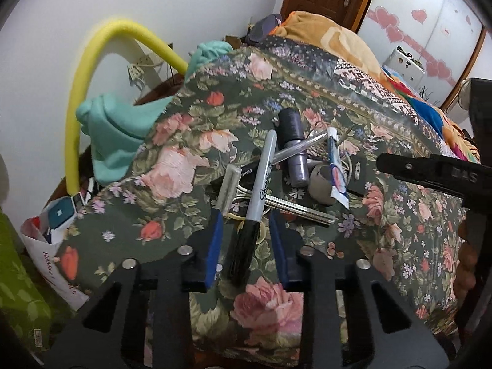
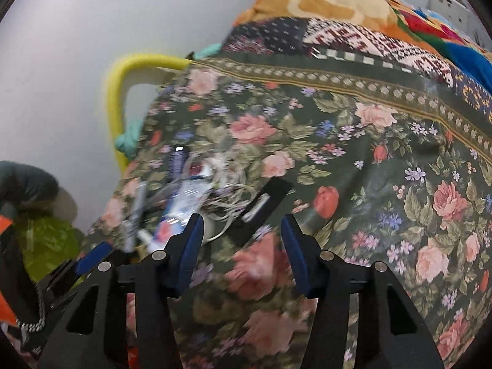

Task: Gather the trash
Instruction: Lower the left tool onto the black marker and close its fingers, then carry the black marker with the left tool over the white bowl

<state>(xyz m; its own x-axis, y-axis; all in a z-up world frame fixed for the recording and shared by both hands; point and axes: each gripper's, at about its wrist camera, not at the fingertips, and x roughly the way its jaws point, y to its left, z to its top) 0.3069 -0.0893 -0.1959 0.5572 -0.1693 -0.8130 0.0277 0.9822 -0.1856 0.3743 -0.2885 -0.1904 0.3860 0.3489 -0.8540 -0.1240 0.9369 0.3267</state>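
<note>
A pile of small items lies on a floral bedspread [image 1: 190,117]. My left gripper [image 1: 246,224] straddles a grey marker with a black cap [image 1: 264,172]; the blue pads stand off its sides, so it is open. Around the marker lie a disposable razor [image 1: 229,184], a purple bottle [image 1: 292,150], a clear tube [image 1: 307,143], a toothpaste tube [image 1: 336,175] and a grey round piece [image 1: 321,184]. In the blurred right wrist view my right gripper [image 2: 241,216] is open just short of a black flat card [image 2: 264,206] and a white cable [image 2: 227,196]. The right gripper's finger [image 1: 430,169] shows at the pile's right.
A yellow foam tube [image 1: 86,92] arches by the wall, with teal cloth [image 1: 117,135] under it. A white paper bag [image 1: 49,246] and a green bag [image 1: 18,292] sit at the bed's left edge. An orange blanket [image 1: 338,37] lies farther up the bed.
</note>
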